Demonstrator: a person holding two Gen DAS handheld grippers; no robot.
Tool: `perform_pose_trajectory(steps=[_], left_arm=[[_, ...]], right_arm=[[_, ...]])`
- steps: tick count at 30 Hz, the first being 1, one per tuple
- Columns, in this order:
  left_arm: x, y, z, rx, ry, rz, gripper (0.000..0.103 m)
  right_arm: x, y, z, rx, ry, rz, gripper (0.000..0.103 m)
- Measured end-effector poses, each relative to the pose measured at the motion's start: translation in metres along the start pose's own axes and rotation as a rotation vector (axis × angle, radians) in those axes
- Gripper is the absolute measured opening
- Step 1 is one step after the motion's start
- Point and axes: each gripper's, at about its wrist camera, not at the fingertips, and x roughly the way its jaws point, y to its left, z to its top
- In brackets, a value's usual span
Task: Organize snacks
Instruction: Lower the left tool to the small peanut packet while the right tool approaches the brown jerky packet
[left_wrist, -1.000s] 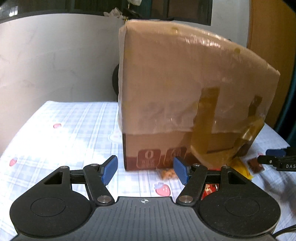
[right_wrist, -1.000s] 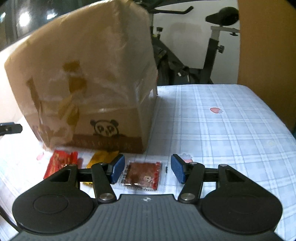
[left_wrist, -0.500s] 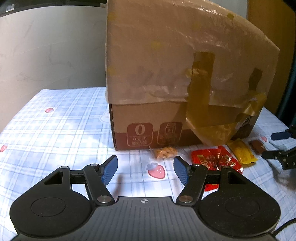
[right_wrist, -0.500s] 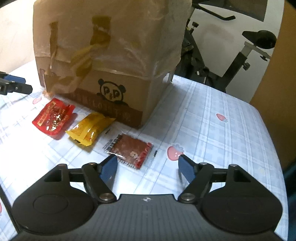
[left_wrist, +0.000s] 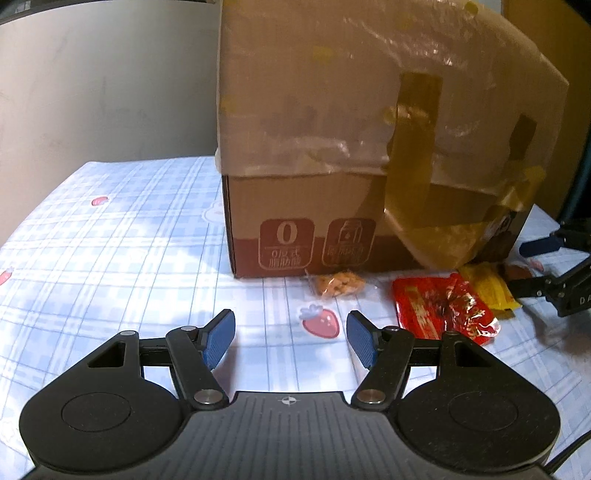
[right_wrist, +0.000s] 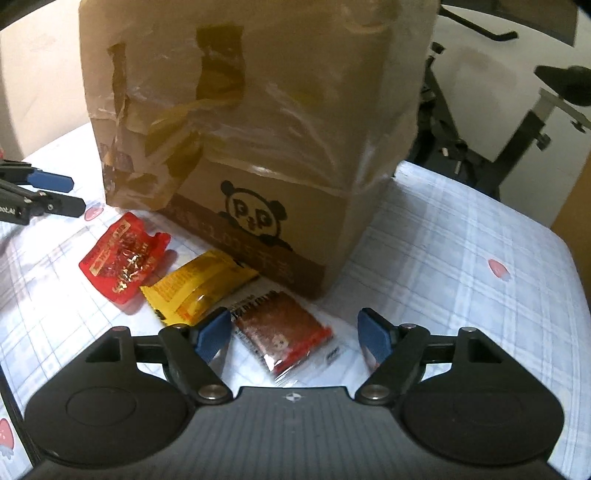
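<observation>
Tall taped box (left_wrist: 369, 147) ahead; bare tablecloth (left_wrist: 122, 236) leftward.

The left gripper (left_wrist: 291, 334) tilts downward over the cloth-covered desk (left_wrist: 110, 251), its blue-padded jaws parted with nothing between them. The right gripper (right_wrist: 295, 334) also slants downward, nearer the desk's right side, jaws spread wide and touching nothing on either pad. From the left wrist view, the right gripper's (left_wrist: 532, 266) fingertips show at the far right edge, apart from each other.
</observation>
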Motion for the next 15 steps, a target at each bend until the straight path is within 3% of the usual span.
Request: perform_pose_trajectory(steps=[2,5,15], left_arm=[[0.001,0.000,-0.001,-0.003,0.005,0.000,0.069],[0.002,0.002,-0.002,-0.011,0.009,0.003,0.069],[0.000,0.001,-0.007,-0.004,0.000,0.011,0.069]], right_arm=[[0.002,0.003,0.002,-0.007,0.004,0.015,0.078],[0.003,-0.001,0.002,0.051,0.010,0.061,0.069],[-0.020,0.021,-0.020,0.171,-0.044,-0.030,0.055]])
